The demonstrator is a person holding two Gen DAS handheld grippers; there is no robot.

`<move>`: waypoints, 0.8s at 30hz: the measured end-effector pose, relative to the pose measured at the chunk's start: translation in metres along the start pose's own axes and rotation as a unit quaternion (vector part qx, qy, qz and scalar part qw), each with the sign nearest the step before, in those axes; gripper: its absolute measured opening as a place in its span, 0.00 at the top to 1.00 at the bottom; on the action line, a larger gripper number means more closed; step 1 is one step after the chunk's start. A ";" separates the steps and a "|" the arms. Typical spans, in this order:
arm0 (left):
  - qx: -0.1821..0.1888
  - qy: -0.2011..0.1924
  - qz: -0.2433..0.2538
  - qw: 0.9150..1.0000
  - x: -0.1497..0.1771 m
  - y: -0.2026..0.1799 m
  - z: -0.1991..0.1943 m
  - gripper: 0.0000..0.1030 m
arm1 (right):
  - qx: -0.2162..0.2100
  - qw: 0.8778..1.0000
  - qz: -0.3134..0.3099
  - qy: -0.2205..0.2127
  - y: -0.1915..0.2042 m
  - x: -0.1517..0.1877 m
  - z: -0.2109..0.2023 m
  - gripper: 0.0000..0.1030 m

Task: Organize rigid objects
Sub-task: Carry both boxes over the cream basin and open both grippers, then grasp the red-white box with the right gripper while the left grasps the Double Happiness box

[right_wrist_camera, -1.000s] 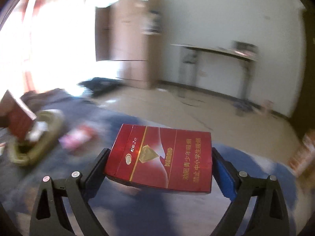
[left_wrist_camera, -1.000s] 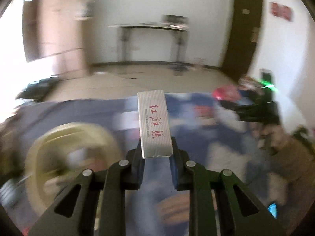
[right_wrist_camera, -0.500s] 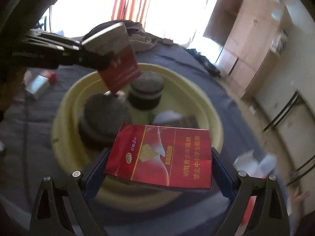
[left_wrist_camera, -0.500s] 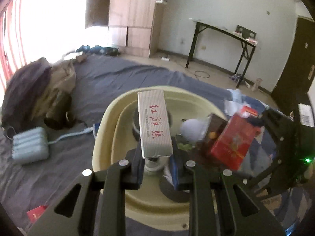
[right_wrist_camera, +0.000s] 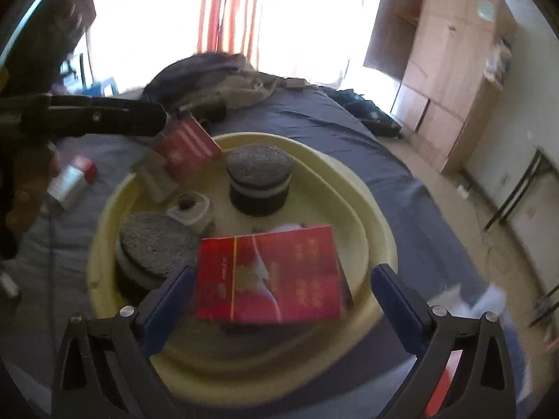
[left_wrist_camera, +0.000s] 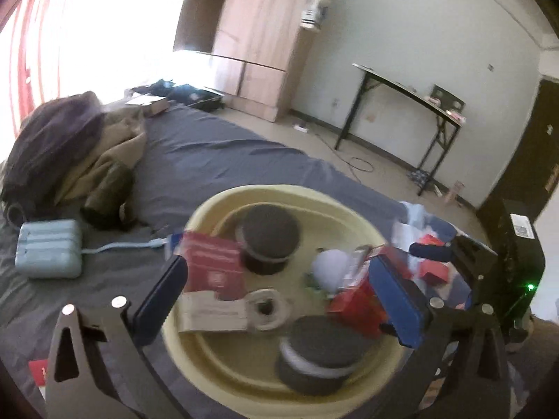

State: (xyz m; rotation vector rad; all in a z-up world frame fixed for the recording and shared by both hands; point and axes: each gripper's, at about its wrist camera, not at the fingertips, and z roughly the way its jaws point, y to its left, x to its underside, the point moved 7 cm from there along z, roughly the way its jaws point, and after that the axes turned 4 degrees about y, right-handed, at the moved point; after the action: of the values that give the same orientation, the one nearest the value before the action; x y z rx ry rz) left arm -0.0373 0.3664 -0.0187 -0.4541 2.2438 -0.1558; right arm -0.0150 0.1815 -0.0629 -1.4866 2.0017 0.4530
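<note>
Both the left gripper [left_wrist_camera: 279, 300] and the right gripper [right_wrist_camera: 279, 300] are spread wide over the yellow basin [right_wrist_camera: 380, 241], so 2 red packs [right_wrist_camera: 269, 276] [left_wrist_camera: 213, 272] appear released into it for collection.

Grey-sheeted bed [left_wrist_camera: 216, 160] — on it a yellow basin [left_wrist_camera: 349, 209], power bank [left_wrist_camera: 49, 248], heaped clothes [left_wrist_camera: 70, 150].

Your window [right_wrist_camera: 244, 17] blows out white in both views, backlighting scene. Motion blur smears red box [right_wrist_camera: 269, 277] lettering and yellow basin [left_wrist_camera: 209, 209] contents. Fisheye bends edges; corners vignette black.
</note>
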 end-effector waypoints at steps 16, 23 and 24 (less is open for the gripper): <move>0.102 0.146 0.247 0.953 0.038 -0.279 0.125 0.00 | 0.221 0.895 0.387 -0.026 -0.202 0.246 -0.214 0.00; 0.066 0.171 0.281 0.942 0.030 -0.279 0.183 0.00 | 0.197 0.867 0.457 -0.008 -0.220 0.248 -0.183 0.00; 0.059 0.181 0.283 0.940 0.032 -0.276 0.192 0.00 | 0.203 0.869 0.452 -0.004 -0.222 0.243 -0.176 0.00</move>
State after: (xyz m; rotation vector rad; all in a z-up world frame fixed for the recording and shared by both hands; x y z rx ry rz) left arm 0.1635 0.1055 -0.0958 0.3217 2.6084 -0.0744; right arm 0.1017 -0.1725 -0.0674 -0.2233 2.4990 0.3533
